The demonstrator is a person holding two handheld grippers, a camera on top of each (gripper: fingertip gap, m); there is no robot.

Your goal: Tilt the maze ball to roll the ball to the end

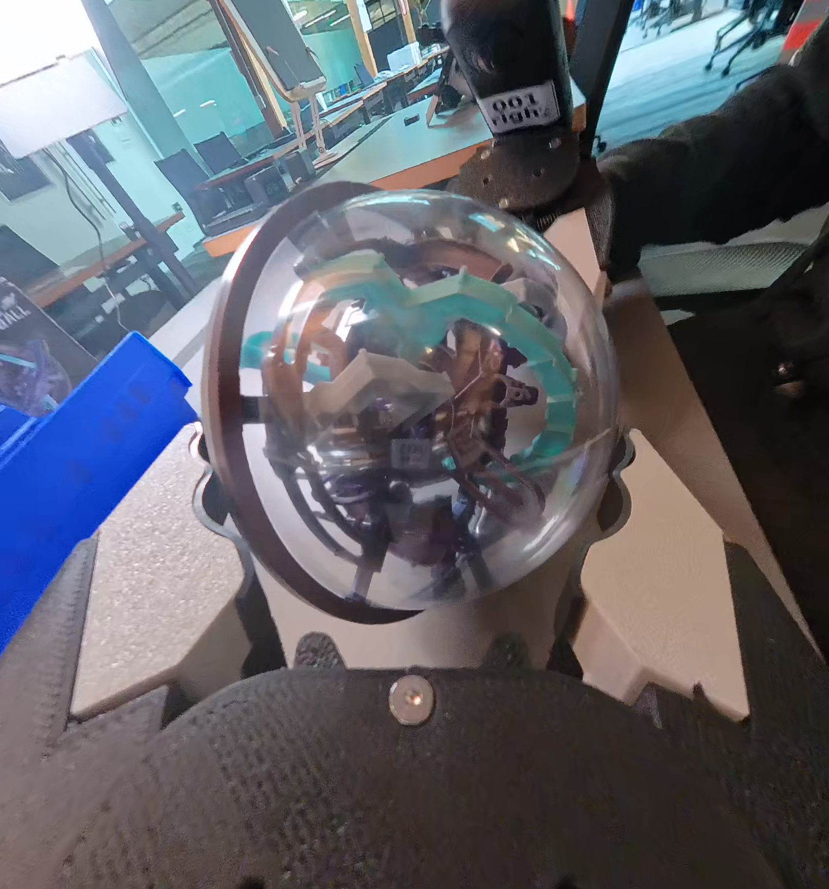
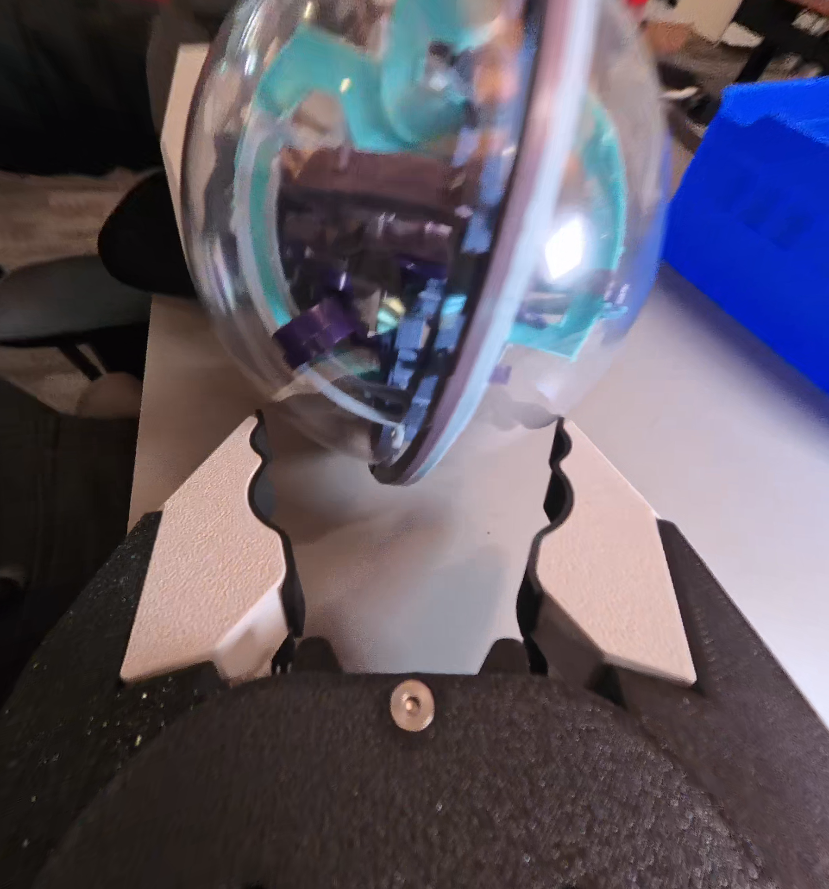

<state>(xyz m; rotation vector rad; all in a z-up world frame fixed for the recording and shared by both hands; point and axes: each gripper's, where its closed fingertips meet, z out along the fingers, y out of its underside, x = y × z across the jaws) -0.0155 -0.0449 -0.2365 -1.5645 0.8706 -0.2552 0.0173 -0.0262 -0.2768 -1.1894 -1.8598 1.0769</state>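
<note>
Clear maze ball point(image 1: 412, 404) between both tongs, above table edge point(image 2: 145, 433); blue bin point(image 2: 778, 250) alongside

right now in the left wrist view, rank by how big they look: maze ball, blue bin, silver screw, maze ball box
1. maze ball
2. blue bin, partly cropped, so unsure against the ball
3. maze ball box, farther off
4. silver screw

left wrist view: at 1 o'clock, white label point(image 1: 518, 108) with dark printed characters, stuck on black housing point(image 1: 509, 57). at 9 o'clock, pale printed title on dark box point(image 1: 13, 346). near centre, small grey tag point(image 1: 410, 454) seen through maze ball point(image 1: 451, 269), lettering too blurred to read. right wrist view: nothing legible.
</note>
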